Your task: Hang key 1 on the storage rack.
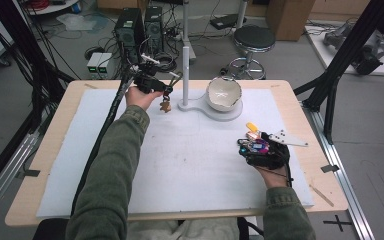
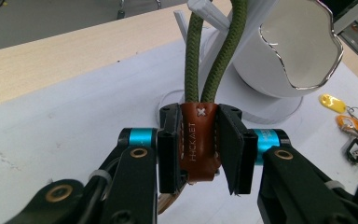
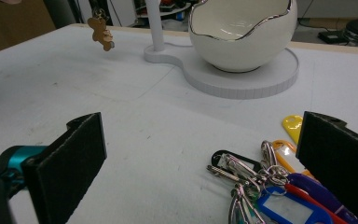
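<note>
While clamped on leather keychain (image 2: 199,140), left gripper (image 2: 200,144) beside post (image 1: 185,75)

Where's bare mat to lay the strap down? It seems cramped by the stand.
Free: the wide white mat between both forearms, and its left half. Crowded: the post and bowl at the back, and the key bunch by the right claw.

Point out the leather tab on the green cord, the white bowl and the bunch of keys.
leather tab (image 2: 199,140): left gripper view, its brown front face.
white bowl (image 3: 242,44): right gripper view, its outer wall.
bunch of keys (image 3: 261,184): right gripper view, its metal rings.
</note>
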The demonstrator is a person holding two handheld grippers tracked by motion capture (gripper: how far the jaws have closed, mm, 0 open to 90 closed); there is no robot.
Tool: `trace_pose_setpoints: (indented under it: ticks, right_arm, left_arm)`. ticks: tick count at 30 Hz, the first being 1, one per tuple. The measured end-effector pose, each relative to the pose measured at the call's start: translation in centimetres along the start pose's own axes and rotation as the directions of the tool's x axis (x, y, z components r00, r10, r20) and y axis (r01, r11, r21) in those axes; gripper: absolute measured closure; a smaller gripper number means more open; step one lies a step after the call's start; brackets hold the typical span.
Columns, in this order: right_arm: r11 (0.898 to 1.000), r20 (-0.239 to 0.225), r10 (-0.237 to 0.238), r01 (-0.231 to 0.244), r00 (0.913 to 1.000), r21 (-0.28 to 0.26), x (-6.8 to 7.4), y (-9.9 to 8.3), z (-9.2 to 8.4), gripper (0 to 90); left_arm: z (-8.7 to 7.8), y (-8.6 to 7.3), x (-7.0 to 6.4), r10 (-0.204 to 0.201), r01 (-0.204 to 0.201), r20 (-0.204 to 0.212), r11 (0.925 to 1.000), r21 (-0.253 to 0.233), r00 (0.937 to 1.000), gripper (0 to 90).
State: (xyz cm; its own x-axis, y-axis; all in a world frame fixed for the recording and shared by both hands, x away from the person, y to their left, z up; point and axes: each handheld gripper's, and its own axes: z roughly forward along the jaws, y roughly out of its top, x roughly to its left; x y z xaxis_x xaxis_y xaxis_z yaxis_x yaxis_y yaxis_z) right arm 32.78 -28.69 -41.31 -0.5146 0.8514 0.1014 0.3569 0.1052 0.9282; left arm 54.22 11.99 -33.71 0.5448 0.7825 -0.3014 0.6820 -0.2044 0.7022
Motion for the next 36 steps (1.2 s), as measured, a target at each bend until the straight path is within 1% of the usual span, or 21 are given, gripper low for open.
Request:
trace_pose_setpoints:
  ticks: [4, 5, 6, 8, 9, 10, 12, 13, 14, 15, 16, 17, 18, 20, 23, 24, 25, 29, 31, 32, 36]
  right_arm:
    - [1.000, -0.001, -0.001, 0.001, 1.0000, -0.001, 0.0, 0.0, 0.0, 0.7]
    - [1.000, -0.001, -0.002, 0.002, 1.0000, -0.001, 0.0, 0.0, 0.0, 0.7]
    - [1.000, 0.000, -0.001, 0.001, 1.0000, -0.001, 0.0, 0.0, 0.0, 0.7]
    - [1.000, -0.003, 0.000, 0.000, 1.0000, 0.001, 0.0, 0.0, 0.0, 0.7]
    - [1.000, -0.002, -0.002, 0.002, 1.0000, 0.001, 0.0, 0.0, 0.0, 0.7]
    - [1.000, -0.002, -0.002, 0.002, 1.0000, 0.001, 0.0, 0.0, 0.0, 0.7]
    - [1.000, -0.002, 0.000, 0.000, 1.0000, 0.000, 0.0, 0.0, 0.0, 0.7]
    - [1.000, -0.001, 0.000, 0.000, 1.0000, 0.000, 0.0, 0.0, 0.0, 0.7]
    - [1.000, -0.002, -0.001, 0.001, 1.0000, 0.000, 0.0, 0.0, 0.0, 0.7]
    - [1.000, 0.000, 0.000, 0.000, 1.0000, 0.001, 0.0, 0.0, 0.0, 0.7]
    - [1.000, 0.000, 0.000, 0.000, 1.0000, 0.001, 0.0, 0.0, 0.0, 0.7]
    - [1.000, -0.002, 0.001, -0.001, 1.0000, 0.000, 0.0, 0.0, 0.0, 0.7]
    - [1.000, -0.002, 0.001, -0.001, 1.0000, 0.000, 0.0, 0.0, 0.0, 0.7]
    - [1.000, -0.005, 0.005, -0.005, 1.0000, -0.002, 0.0, 0.0, -0.1, 0.7]
    - [1.000, -0.003, 0.006, -0.006, 1.0000, -0.004, -0.1, 0.0, -0.1, 0.7]
    - [1.000, 0.001, 0.008, -0.008, 1.0000, -0.005, -0.1, 0.0, -0.2, 0.7]
    - [1.000, 0.001, 0.009, -0.009, 1.0000, -0.004, -0.1, 0.0, -0.2, 0.7]
    - [1.000, 0.002, 0.008, -0.008, 1.0000, -0.003, -0.1, 0.0, -0.2, 0.7]
    - [1.000, 0.002, 0.007, -0.007, 1.0000, -0.003, -0.1, 0.0, -0.2, 0.7]
    - [1.000, 0.002, 0.007, -0.007, 1.0000, -0.003, -0.1, 0.0, -0.2, 0.7]
    - [1.000, 0.003, 0.013, -0.013, 0.9999, -0.003, -0.1, -0.1, -0.3, 0.7]
  left_arm:
    - [0.2, -0.1, 0.1, -0.013, 0.013, 0.022, 0.9999, 0.008, 0.9997, 68.9]
    - [0.3, -0.1, 0.1, -0.009, 0.008, 0.029, 0.9998, 0.018, 0.9995, 68.3]
    - [0.3, -0.1, 0.1, -0.008, 0.008, 0.023, 0.9997, 0.021, 0.9997, 67.3]
    - [0.3, -0.1, 0.0, -0.008, 0.007, 0.012, 0.9997, 0.025, 0.9999, 56.9]
    - [0.3, -0.1, -0.1, -0.001, 0.001, 0.001, 0.9996, 0.028, 1.0000, 46.9]
    - [0.3, -0.1, -0.3, 0.015, -0.014, -0.026, 0.9994, 0.030, 0.9995, 46.9]
    - [0.3, -0.2, -0.9, 0.060, -0.057, -0.100, 0.9980, 0.029, 0.9932, 36.9]
    - [0.2, -0.2, -1.1, 0.063, -0.060, -0.114, 0.9978, 0.030, 0.9915, 32.1]
    - [0.2, -0.2, -1.2, 0.046, -0.043, -0.107, 0.9987, 0.027, 0.9932, 28.6]
    - [0.2, -0.2, -1.3, 0.034, -0.032, -0.101, 0.9992, 0.023, 0.9943, 20.2]
    - [0.2, -0.2, -1.4, 0.022, -0.020, -0.100, 0.9997, 0.014, 0.9948, 20.2]
    - [0.2, -0.2, -1.5, 0.018, -0.017, -0.109, 0.9998, 0.011, 0.9938, 11.5]
    - [0.2, -0.2, -1.5, 0.021, -0.019, -0.113, 0.9997, 0.016, 0.9933, 11.5]
    - [0.1, -0.2, -1.7, 0.018, -0.015, -0.126, 0.9996, 0.023, 0.9918, 5.7]
    - [-0.1, -0.2, -1.7, 0.021, -0.016, -0.120, 0.9993, 0.035, 0.9925, 1.7]
    - [-0.3, -0.3, -1.8, 0.023, -0.020, -0.126, 0.9994, 0.030, 0.9917, 1.7]
    - [-0.5, -0.3, -1.8, 0.018, -0.016, -0.123, 0.9997, 0.019, 0.9923, 1.7]
    - [-1.2, -0.4, -2.1, 0.027, -0.026, -0.102, 0.9996, 0.005, 0.9944, 1.6]
    - [-1.6, -0.6, -2.4, 0.036, -0.036, -0.091, 0.9993, 0.001, 0.9952, 1.6]
    - [-1.8, -0.8, -2.6, 0.053, -0.053, -0.092, 0.9986, 0.000, 0.9943, 1.7]
    - [-2.5, -1.4, -2.8, 0.069, -0.071, -0.092, 0.9973, -0.019, 0.9934, 1.7]
